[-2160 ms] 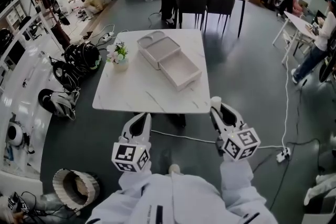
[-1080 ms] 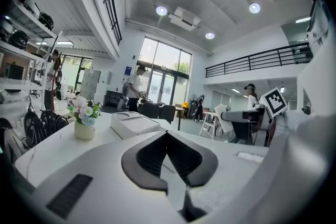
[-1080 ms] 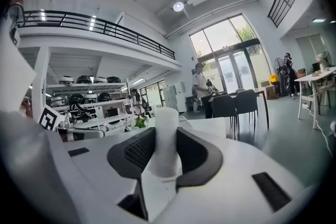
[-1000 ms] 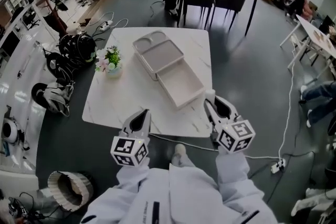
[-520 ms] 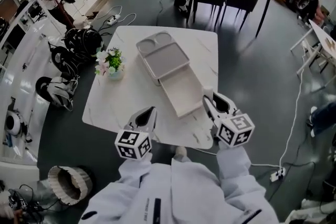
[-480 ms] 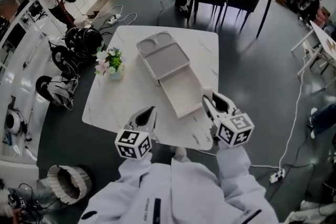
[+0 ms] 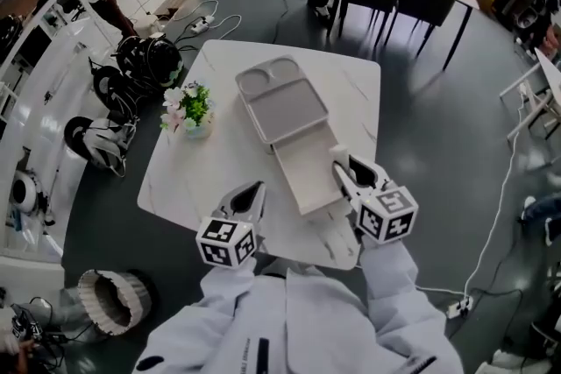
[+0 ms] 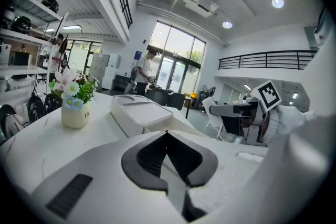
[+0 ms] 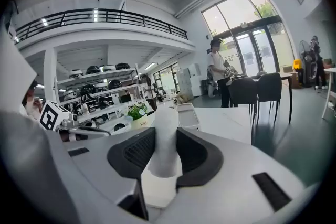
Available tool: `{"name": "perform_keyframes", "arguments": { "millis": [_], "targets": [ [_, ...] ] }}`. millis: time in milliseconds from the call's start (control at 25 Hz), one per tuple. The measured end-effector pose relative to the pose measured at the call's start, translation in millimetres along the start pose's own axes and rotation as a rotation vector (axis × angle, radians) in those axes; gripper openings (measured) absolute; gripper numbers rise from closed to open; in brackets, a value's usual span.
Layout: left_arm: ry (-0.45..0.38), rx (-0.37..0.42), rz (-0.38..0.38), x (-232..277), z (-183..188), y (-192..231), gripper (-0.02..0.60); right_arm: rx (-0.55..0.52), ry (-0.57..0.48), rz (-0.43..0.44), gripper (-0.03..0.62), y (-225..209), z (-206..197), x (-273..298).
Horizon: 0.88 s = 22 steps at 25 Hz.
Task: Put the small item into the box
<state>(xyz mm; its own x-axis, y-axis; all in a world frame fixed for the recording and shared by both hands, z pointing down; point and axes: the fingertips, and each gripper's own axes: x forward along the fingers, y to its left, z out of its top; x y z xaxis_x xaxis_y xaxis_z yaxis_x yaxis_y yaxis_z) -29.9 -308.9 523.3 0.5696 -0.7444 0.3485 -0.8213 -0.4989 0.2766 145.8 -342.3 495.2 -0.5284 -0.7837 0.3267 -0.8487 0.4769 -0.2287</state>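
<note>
- Two white sleeves (image 7: 219,315) come up from the bottom edge of the head view, forearms side by side, and both grippers point up-frame at the table (image 7: 180,175).
- The left gripper (image 7: 250,191), lower centre-left, hovers over the table's near edge. Its jaws meet at the tips with nothing between them.
- The right gripper (image 7: 344,166), centre-right, is clamped on the item (image 9: 164,123) (white, rounded, upright), which sticks up past the pads. It hangs just beside the drawer's (image 7: 302,179) right edge.
- Each marker cube (image 7: 386,215) shows black-and-white squares and no letters.
- The box (image 7: 280,101) lies at frame centre, with the drawer pulled out toward the person.
- The vase (image 8: 73,113), left of the box, bears dark print starting with "L"; the rest is unreadable.
</note>
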Motion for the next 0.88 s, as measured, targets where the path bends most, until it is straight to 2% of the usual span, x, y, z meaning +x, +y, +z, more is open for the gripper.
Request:
{"name": "perform_keyframes", "arguments": {
  "millis": [320,680,880],
  "targets": [
    [0.084,-0.031,-0.007,27.0,-13.8,15.5,-0.008,-0.050,0.136,0.039,0.114,-2.6,-14.8,48.5],
    [0.140,-0.076,-0.035,51.0,-32.0,19.1,-0.008,-0.188,0.386,0.113,0.115,6.6,-54.3,99.4],
    [0.156,-0.092,-0.036,53.7,-40.7,23.4,-0.008,-0.274,0.499,0.127,0.115,8.4,-78.0,117.7]
  ]
}}
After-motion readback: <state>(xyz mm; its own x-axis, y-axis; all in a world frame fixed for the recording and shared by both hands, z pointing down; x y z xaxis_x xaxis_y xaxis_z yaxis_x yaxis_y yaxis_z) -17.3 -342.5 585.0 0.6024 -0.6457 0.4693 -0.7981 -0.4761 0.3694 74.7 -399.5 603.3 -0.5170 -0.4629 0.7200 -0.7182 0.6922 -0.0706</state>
